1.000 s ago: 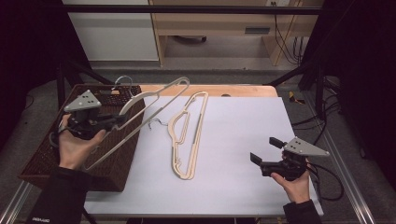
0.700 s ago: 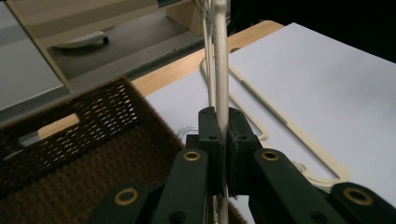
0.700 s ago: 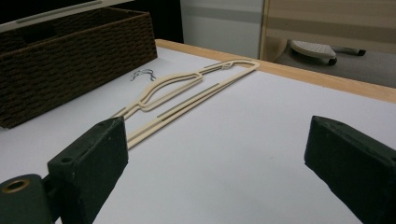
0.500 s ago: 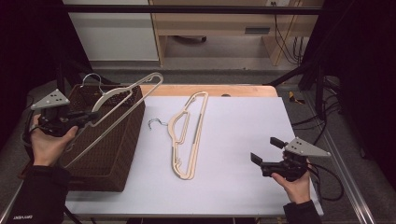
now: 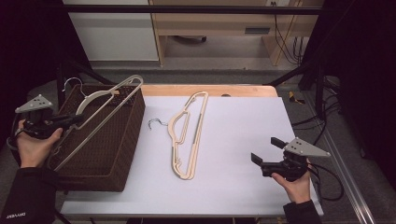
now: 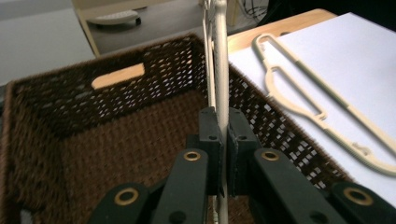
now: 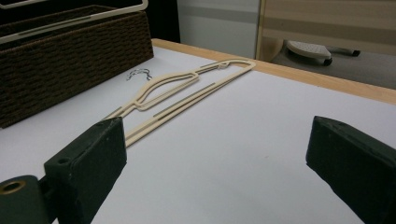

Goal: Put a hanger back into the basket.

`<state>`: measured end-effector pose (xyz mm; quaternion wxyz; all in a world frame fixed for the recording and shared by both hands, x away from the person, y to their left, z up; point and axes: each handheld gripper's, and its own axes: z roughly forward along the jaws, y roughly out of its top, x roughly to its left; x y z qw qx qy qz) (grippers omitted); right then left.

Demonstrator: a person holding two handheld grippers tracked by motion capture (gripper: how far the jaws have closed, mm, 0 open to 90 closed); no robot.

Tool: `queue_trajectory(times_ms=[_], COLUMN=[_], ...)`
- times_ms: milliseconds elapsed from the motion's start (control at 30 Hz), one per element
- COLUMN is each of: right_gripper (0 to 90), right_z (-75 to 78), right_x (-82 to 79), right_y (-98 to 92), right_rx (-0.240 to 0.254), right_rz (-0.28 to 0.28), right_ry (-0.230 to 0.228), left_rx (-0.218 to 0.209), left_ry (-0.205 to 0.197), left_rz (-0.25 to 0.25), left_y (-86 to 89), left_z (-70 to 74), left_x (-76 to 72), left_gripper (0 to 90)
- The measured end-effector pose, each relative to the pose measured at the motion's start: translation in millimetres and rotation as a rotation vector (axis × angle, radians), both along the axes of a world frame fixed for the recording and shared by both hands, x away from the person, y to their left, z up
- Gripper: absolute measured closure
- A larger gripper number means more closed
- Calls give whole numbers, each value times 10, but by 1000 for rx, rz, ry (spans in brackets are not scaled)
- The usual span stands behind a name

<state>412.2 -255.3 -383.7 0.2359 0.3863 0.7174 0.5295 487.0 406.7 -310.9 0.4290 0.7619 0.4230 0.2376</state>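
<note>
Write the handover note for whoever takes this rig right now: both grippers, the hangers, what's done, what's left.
Left gripper: shut on a cream hanger, held over the brown wicker basket at the table's left.
Right gripper: open, holding nothing, above the white table at its right.
Second hanger: flat on the table, mid-left, hook toward the basket.
Done: one hanger picked up.
Left, probably: release it into the basket, then fetch the second.
</note>
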Motion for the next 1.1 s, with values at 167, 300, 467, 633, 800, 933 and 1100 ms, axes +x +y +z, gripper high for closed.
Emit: queue_trajectory(times_ms=[167,300,467,633,800,933,1100], right_gripper=[52,52,52,53,52,52,52], right_z=[-3,-6,-18,-31,-51,-58,-56], right_x=[1,3,13,19,33,37,34], right_y=[1,-6,4,24,34,49,47], right_rx=[-3,-1,-4,-8,-17,-18,-14], right_rz=[-2,-3,-3,-1,5,4,6], right_ry=[1,4,8,14,18,21,21], left_rx=[-26,-15,17,20,33,40,94], left_ry=[10,26,63,111,148,185,234], left_rz=[12,15,43,70,91,119,200], left_y=[123,201,235,294,295,302,277], left_z=[-101,-160,-285,-478,-611,-613,-657], left_x=[10,1,-9,-8,4,29,90], left_gripper=[863,863,860,857,862,856,766])
